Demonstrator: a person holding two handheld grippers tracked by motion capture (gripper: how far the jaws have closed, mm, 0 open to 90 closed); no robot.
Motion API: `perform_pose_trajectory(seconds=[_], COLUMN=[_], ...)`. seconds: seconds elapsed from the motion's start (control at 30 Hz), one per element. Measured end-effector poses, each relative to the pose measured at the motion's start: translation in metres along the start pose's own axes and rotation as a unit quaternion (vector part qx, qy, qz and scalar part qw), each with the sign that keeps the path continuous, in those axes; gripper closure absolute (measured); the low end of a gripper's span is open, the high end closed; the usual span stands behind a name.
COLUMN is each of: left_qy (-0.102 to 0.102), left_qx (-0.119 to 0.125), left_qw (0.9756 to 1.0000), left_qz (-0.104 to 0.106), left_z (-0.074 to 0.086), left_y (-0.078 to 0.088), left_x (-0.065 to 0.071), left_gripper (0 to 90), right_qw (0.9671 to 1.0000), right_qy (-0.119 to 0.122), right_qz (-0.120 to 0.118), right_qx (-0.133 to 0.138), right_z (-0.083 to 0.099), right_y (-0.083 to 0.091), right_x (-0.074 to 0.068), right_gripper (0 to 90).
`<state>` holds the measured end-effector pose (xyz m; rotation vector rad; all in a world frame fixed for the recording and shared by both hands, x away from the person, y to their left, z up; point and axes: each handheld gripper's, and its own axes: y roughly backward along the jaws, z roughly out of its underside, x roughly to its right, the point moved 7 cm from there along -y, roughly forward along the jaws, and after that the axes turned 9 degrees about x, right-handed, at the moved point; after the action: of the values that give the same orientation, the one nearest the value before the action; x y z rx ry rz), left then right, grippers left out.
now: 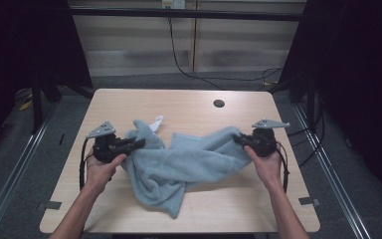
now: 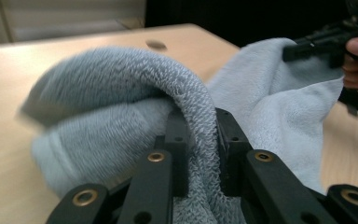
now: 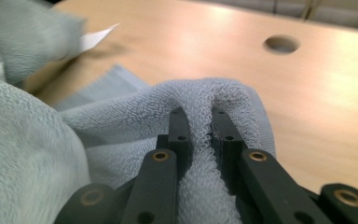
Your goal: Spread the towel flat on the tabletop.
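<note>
Both grippers are black: the left gripper [image 1: 138,143] and right gripper [image 1: 237,137] each carry a grey triangular plate, brass-ringed screws, and trailing black cable; forearms bare.

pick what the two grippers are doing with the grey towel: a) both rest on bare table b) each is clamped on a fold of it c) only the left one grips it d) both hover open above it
b: the left gripper and the right gripper each have their jaws pinched on a fold of the towel.

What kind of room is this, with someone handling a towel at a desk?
Probably a lab or recording booth, not a home. A bare wooden table stands between dark curtains, cables trail across the floor behind it, and the person grips the grey towel with two hand-held black grippers rather than fingers.
</note>
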<state>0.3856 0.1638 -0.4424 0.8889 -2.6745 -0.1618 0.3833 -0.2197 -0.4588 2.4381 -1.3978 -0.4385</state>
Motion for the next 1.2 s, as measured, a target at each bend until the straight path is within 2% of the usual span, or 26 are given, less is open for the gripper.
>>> perform_pose_trajectory(seconds=[0.03,0.07,0.1,0.13,0.17,0.27,0.33,0.4,0.5,0.6,0.63,0.67,0.7,0.73,0.77,0.8,0.83,0.87,0.9,0.93,0.97,1.0,1.03,1.1,1.17,1.2], left_qy=[-0.002,-0.002,-0.005,-0.004,-0.004,-0.001,-0.01,-0.013,-0.026,-0.035,-0.041,-0.034,-0.033,-0.033,-0.022,0.0,-0.015,-0.015,-0.005,0.001,0.001,0.001,0.004,0.002,0.003,0.002], left_qx=[0.016,0.016,0.023,0.039,0.039,0.076,0.085,0.109,0.129,0.122,0.108,0.084,0.063,0.063,0.051,0.037,0.006,0.006,-0.001,-0.01,-0.015,-0.015,-0.018,-0.017,-0.012,-0.011], left_qw=[0.9997,0.9997,0.9994,0.9984,0.9984,0.9952,0.9936,0.991,0.9879,0.9885,0.9902,0.9935,0.9953,0.9953,0.9964,0.9981,0.9985,0.9985,0.9992,0.9996,0.9996,0.9996,0.9996,0.9998,0.9999,0.9999], left_qz=[-0.019,-0.019,-0.025,-0.04,-0.04,-0.061,-0.074,-0.077,-0.081,-0.081,-0.079,-0.068,-0.065,-0.065,-0.064,-0.048,-0.052,-0.052,-0.039,-0.028,-0.025,-0.025,-0.02,-0.013,0.001,0.005], left_z=[-0.013,-0.013,-0.022,-0.038,-0.038,-0.076,-0.09,-0.102,-0.107,-0.097,-0.083,-0.057,-0.041,-0.041,-0.026,-0.008,0.015,0.015,0.027,0.033,0.045,0.045,0.049,0.052,0.052,0.051], left_y=[0.006,0.006,0.01,0.014,0.014,0.024,0.028,0.035,0.045,0.05,0.051,0.052,0.053,0.053,0.054,0.055,0.058,0.058,0.062,0.064,0.069,0.069,0.072,0.076,0.082,0.084], left_x=[-0.007,-0.007,-0.013,-0.019,-0.019,-0.03,-0.033,-0.034,-0.03,-0.024,-0.02,-0.015,-0.013,-0.013,-0.012,-0.008,-0.002,-0.002,0.005,0.009,0.017,0.017,0.022,0.029,0.039,0.041], left_gripper=[78.2,78.2,78.2,78.2,78.2,78.2,78.2,78.2,78.1,77.5,77.4,77.3,77.2,76.8,76.8,76.6,75.6,75.3,75.0,75.0,73.9,73.2,72.8,71.5,66.6,65.7], right_qw=[0.9997,0.9997,0.9991,0.9988,0.9988,0.9967,0.9949,0.9933,0.9909,0.9906,0.9931,0.9944,0.9954,0.9954,0.9961,0.9972,0.9988,0.9988,0.9995,0.9995,0.9996,0.9996,0.9991,0.9989,0.9973,0.9973], right_qy=[-0.004,-0.004,-0.008,-0.008,-0.008,-0.018,-0.038,-0.037,-0.033,-0.027,-0.017,-0.014,-0.012,-0.012,-0.018,-0.023,-0.02,-0.02,-0.02,-0.02,-0.016,-0.016,-0.023,-0.027,-0.018,-0.019], right_qz=[0.017,0.017,0.03,0.035,0.035,0.046,0.039,0.047,0.045,0.042,0.038,0.035,0.035,0.035,0.029,0.023,0.021,0.021,0.016,0.016,0.024,0.024,0.034,0.036,0.052,0.05], right_qx=[0.016,0.016,0.029,0.034,0.034,0.064,0.085,0.099,0.122,0.128,0.11,0.099,0.088,0.088,0.081,0.068,0.04,0.04,0.02,0.02,0.002,0.002,-0.007,-0.014,-0.049,-0.051], right_z=[-0.018,-0.018,-0.035,-0.042,-0.042,-0.082,-0.102,-0.118,-0.133,-0.131,-0.114,-0.104,-0.09,-0.09,-0.074,-0.057,-0.021,-0.021,0.005,0.005,0.024,0.024,0.042,0.05,0.074,0.076], right_y=[0.008,0.008,0.012,0.013,0.013,0.015,0.016,0.018,0.024,0.029,0.03,0.03,0.031,0.031,0.032,0.033,0.037,0.037,0.043,0.043,0.049,0.049,0.057,0.06,0.068,0.07], right_x=[0.01,0.01,0.019,0.022,0.022,0.034,0.04,0.043,0.04,0.034,0.027,0.025,0.022,0.022,0.019,0.016,0.009,0.009,0.002,0.002,-0.002,-0.002,-0.005,-0.006,-0.011,-0.012], right_gripper=[81.3,81.3,81.4,81.4,81.4,81.4,81.4,81.5,81.5,81.4,81.4,81.4,81.4,81.4,81.4,81.4,81.2,81.2,81.1,81.1,80.6,80.6,79.6,78.6,75.2,73.6])
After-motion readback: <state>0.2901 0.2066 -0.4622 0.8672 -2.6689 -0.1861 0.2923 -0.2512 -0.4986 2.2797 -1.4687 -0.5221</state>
